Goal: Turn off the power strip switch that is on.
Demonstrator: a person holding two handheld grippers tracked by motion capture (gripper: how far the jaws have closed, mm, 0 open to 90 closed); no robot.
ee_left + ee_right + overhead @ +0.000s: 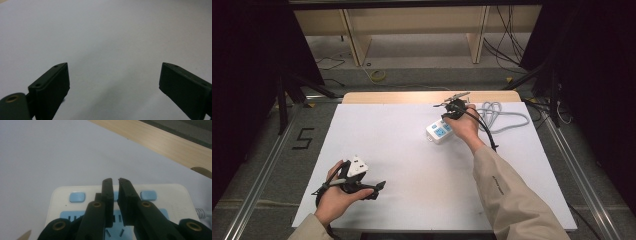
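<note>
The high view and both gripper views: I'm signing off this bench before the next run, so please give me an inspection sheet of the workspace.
Surface: white table top, bare apart from the job's things; a wooden strip runs along its far edge.
Job's things: white power strip with blue sockets and buttons, lying flat at the far right.
Clutter: nothing seen.
Grippers: right gripper poised over the power strip, jaws nearly together with a narrow gap, nothing between them; left gripper at the near left over bare table, jaws wide apart.
Cables: the power strip's grey cord lies looped on the table; a black cable trails from the right gripper.
Surroundings: wooden shelving, loose floor wires, dark curtains either side.
</note>
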